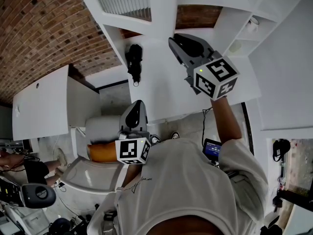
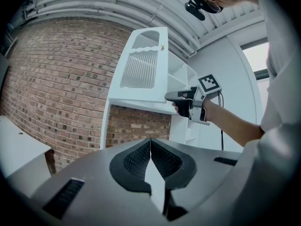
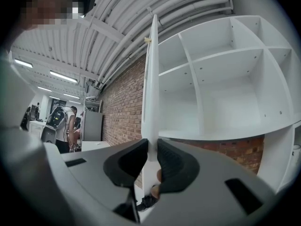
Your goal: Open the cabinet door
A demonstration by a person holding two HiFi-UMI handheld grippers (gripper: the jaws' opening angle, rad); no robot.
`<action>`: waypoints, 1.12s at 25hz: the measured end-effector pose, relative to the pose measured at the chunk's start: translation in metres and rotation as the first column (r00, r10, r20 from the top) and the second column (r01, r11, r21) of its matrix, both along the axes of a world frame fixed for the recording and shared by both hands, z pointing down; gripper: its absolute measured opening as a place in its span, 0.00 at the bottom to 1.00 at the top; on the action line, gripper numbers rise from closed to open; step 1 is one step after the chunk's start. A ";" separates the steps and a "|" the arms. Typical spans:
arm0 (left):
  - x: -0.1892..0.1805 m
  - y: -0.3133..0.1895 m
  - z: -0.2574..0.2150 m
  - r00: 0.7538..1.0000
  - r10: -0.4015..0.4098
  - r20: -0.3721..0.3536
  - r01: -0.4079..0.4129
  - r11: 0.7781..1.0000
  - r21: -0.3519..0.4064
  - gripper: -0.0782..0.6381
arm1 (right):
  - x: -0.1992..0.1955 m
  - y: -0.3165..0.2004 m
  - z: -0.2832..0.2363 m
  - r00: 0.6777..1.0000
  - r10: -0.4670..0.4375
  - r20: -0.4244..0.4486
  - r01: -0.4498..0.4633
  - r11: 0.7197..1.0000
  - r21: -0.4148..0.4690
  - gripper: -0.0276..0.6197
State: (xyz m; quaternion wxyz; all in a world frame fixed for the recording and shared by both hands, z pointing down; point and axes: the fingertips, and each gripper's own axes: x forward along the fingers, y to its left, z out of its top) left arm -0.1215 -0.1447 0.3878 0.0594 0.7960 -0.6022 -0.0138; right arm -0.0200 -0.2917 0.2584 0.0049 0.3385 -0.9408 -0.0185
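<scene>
Everything looks evenly bright; ceiling strip lights (image 3: pixel 63 76) glow far left, perhaps daylight through a window (image 2: pixel 256 55) too. Fisheye bends my gripper views' edges, corners black.

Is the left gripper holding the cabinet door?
No, the left gripper has its jaws shut on nothing; the right gripper pinches the door by its edge.

Edge-on cabinet door (image 3: pixel 149 79), face unseen, lower edge hidden in right hand-held gripper (image 3: pixel 152 147), distant person (image 3: pixel 68 121) tiny
</scene>
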 end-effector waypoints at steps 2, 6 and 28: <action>-0.001 0.000 0.000 1.000 0.000 -0.001 0.000 1.000 0.001 0.13 | -0.002 0.004 0.000 1.000 -0.007 -0.002 0.007 1.000 0.001 0.15; -0.002 0.002 0.000 1.000 -0.004 -0.002 0.004 1.000 0.004 0.13 | -0.006 0.010 0.001 1.000 -0.020 -0.004 0.020 1.000 0.001 0.15; -0.005 0.009 0.001 1.000 -0.006 0.000 0.006 1.000 0.001 0.13 | -0.023 0.045 0.001 0.996 -0.083 0.026 0.082 0.996 0.015 0.14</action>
